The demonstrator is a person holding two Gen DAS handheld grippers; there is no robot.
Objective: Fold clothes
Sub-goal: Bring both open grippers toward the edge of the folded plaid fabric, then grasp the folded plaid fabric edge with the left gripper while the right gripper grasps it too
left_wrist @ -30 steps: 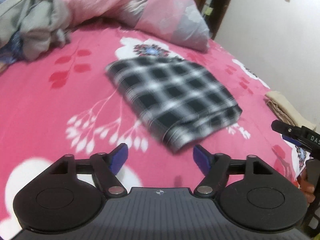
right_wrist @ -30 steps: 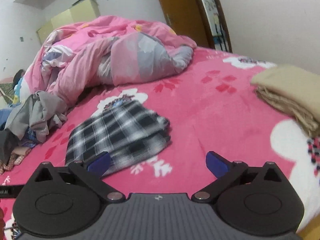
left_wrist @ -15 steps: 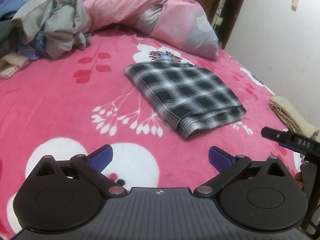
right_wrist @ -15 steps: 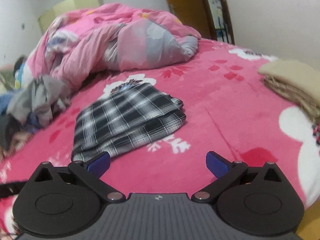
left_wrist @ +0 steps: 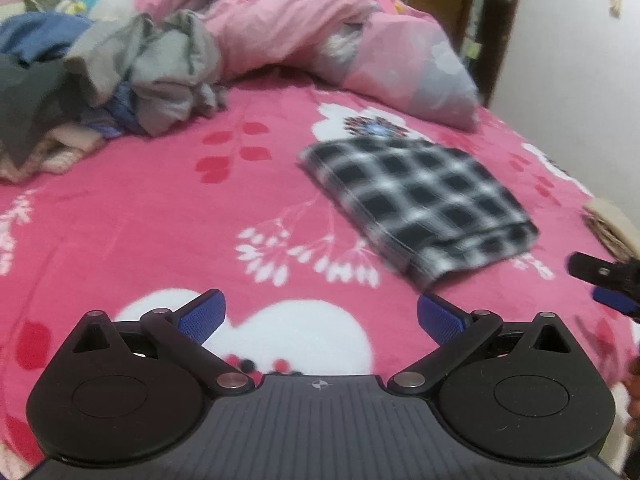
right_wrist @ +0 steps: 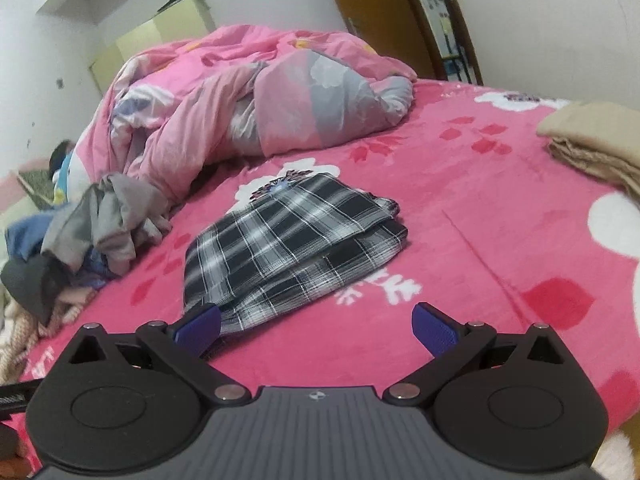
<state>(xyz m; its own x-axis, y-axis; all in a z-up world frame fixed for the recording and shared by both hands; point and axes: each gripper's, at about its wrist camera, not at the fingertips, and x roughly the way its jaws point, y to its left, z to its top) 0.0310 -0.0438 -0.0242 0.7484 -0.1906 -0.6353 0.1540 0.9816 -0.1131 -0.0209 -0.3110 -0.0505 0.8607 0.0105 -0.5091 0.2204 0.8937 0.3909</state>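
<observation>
A folded black-and-white plaid garment (left_wrist: 420,204) lies flat on the pink flowered bedspread (left_wrist: 160,216); it also shows in the right wrist view (right_wrist: 288,248). My left gripper (left_wrist: 320,314) is open and empty, held above the bedspread short of the garment's near corner. My right gripper (right_wrist: 316,326) is open and empty, its left fingertip (right_wrist: 198,326) just over the garment's near edge. The right gripper's tip (left_wrist: 608,280) shows at the right edge of the left wrist view.
A pile of unfolded grey, blue and dark clothes (left_wrist: 104,80) lies at the left, also in the right wrist view (right_wrist: 92,232). A crumpled pink quilt (right_wrist: 248,108) fills the back. A folded beige garment (right_wrist: 596,140) sits at the right. A wooden door (right_wrist: 384,12) stands behind.
Both grippers have drawn back from the folded plaid garment. The left gripper's jaws opened wider and its view swung left, bringing the clothes pile into sight.
</observation>
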